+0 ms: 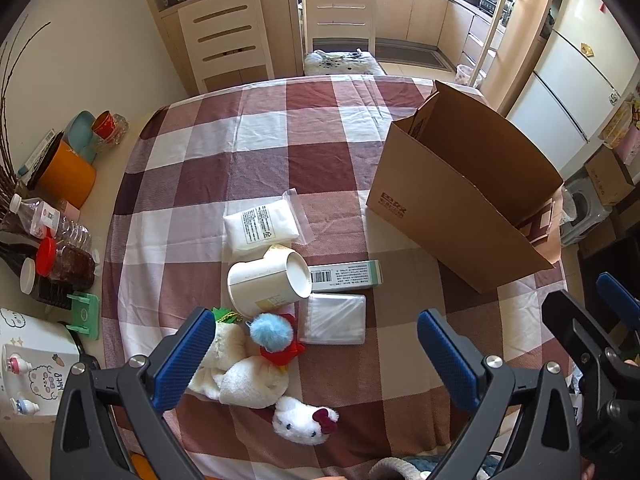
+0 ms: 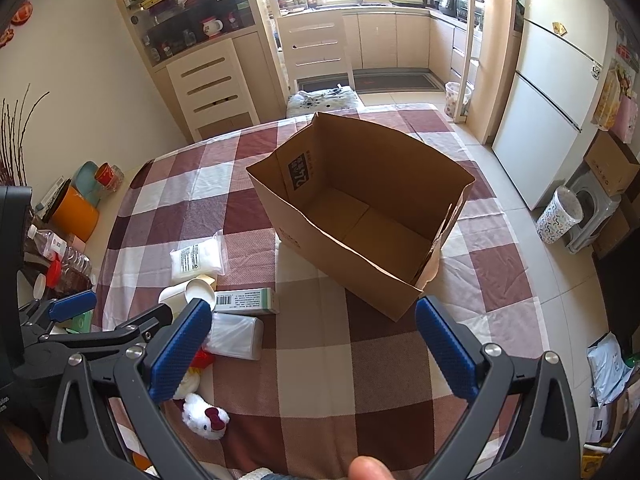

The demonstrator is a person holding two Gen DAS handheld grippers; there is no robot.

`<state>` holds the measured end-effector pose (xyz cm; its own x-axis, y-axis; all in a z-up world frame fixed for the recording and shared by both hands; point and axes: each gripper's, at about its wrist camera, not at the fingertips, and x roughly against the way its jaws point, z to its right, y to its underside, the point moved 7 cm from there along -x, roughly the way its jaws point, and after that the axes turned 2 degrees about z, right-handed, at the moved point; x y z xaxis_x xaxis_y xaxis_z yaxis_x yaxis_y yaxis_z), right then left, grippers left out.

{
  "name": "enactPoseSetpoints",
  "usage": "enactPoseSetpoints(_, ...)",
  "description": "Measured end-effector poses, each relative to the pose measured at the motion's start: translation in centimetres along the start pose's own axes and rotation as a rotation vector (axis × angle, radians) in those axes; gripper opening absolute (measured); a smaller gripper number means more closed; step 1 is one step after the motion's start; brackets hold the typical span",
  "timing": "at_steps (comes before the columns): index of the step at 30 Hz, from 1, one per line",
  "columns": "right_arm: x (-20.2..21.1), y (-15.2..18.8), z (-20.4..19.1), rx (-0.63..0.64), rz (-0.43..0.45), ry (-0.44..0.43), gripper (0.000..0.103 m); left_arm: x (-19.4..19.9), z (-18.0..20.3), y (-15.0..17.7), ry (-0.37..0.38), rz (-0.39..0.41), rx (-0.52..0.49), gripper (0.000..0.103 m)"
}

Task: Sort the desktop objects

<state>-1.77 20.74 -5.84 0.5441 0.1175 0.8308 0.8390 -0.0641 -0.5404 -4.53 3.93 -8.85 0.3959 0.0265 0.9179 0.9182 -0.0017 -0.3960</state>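
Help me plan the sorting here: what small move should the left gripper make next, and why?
Probably lower the left gripper onto the white plush right below it. Its jaws are open and hold nothing, the cardboard box looks empty, and the plush lies nearest between the fingers.

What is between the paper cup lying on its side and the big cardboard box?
A green-and-white carton with a barcode lies between them, one end against the paper cup. Past it, only checked tablecloth reaches the cardboard box. The left wrist view shows this best.
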Motion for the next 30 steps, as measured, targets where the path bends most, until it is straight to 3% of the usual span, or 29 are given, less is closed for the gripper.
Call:
enactPoseSetpoints(19, 0.7, 0.4, 0.4, 0.018, -0.003, -0.033, 0.103, 1.2, 0.5, 0.7, 0.007, 0.014, 0.018, 0.103)
enactPoseSetpoints(27, 0.7, 2.1, 0.0, 0.041, -0.032, -0.070, 0.103, 0.8, 0.1, 2.7, 0.014, -0.025, 0.045, 0.103)
enactPoseSetpoints(30, 0.4, 3.1, -0.4, 0.061, -0.044, -0.097, 0.103, -0.1, -0.4, 3.9, 0.054, -0.056, 0.066, 0.103)
